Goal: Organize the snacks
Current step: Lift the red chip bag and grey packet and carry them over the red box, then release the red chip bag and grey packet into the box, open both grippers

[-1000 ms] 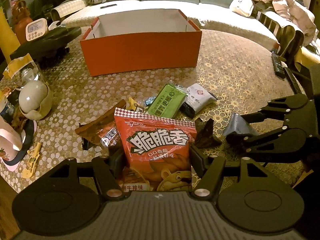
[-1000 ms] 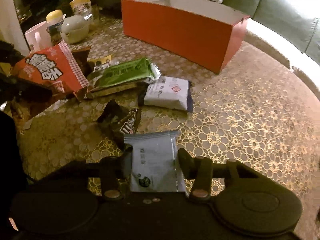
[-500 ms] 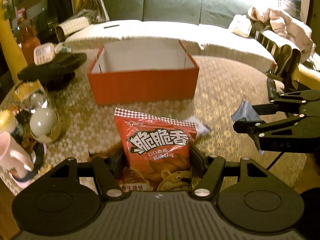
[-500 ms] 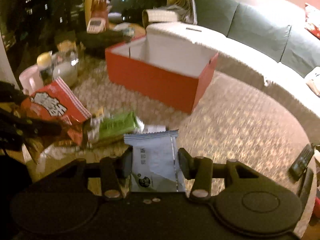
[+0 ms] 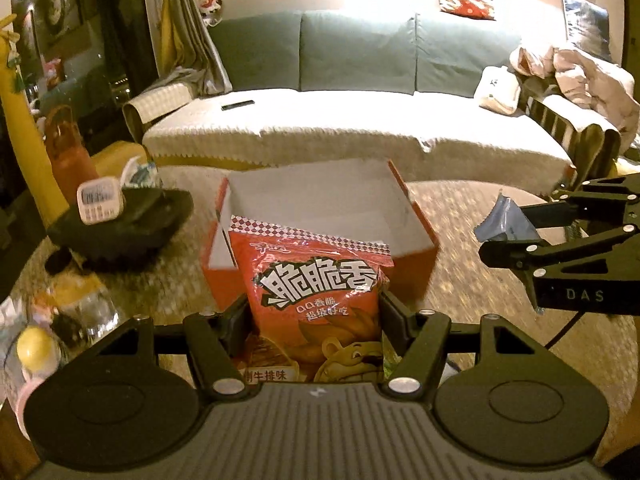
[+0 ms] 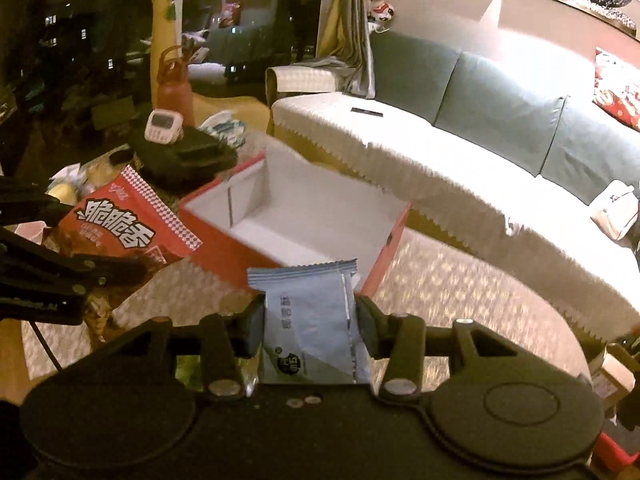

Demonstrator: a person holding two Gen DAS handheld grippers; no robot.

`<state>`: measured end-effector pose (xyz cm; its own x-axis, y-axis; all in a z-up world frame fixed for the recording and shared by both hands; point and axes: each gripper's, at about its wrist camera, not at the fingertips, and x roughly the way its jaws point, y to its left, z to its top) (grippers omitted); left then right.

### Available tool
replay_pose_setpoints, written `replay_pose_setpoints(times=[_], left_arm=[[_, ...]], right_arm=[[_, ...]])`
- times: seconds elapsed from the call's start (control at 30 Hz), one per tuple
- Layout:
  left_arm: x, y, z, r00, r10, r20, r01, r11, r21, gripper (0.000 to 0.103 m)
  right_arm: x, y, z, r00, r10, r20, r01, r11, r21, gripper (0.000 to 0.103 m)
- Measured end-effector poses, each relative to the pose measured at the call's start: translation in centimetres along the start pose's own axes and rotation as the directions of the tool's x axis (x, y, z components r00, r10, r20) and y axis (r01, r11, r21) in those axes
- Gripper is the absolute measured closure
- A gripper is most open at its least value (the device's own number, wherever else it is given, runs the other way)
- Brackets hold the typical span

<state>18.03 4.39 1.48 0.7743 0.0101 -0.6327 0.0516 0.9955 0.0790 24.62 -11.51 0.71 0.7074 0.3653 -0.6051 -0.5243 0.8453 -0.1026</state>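
Note:
My left gripper (image 5: 314, 320) is shut on a red snack bag (image 5: 316, 304) with white Chinese lettering, held up in the air in front of the open orange box (image 5: 416, 224). My right gripper (image 6: 310, 324) is shut on a pale blue snack packet (image 6: 312, 320), also lifted, just short of the same box (image 6: 384, 256), whose white inside holds nothing I can see. The red bag shows at the left of the right wrist view (image 6: 120, 224). The blue packet shows at the right of the left wrist view (image 5: 504, 220).
A black tray (image 5: 120, 232) with a small white timer (image 5: 98, 200) sits left of the box on the patterned tablecloth (image 5: 460, 292). A red bottle (image 5: 66, 156), a glass jar (image 5: 86, 312) and a green sofa (image 5: 360, 56) surround the table.
Both grippers have risen well above the table with their snacks and moved forward toward the orange box. The other snacks on the table have dropped out of view.

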Motion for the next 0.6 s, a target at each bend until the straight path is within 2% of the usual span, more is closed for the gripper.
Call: replay_pose_setpoints(times=[0.27, 0.6], left_arm=[[4.0, 1.4, 4.3, 1.000, 0.021, -0.012, -0.021, 1.000, 0.016, 0.037], [11.2, 3.5, 8.0, 0.994, 0.062, -0.088, -0.062, 0.998, -0.002, 0.037]], right_arm=[[3.9, -1.8, 3.6, 1.000, -0.026, -0.005, 0.026, 0.999, 0.039, 0.056], [10.8, -3.3, 6.2, 0.997, -0.024, -0.068, 0.028, 0.998, 0.048, 0.056]])
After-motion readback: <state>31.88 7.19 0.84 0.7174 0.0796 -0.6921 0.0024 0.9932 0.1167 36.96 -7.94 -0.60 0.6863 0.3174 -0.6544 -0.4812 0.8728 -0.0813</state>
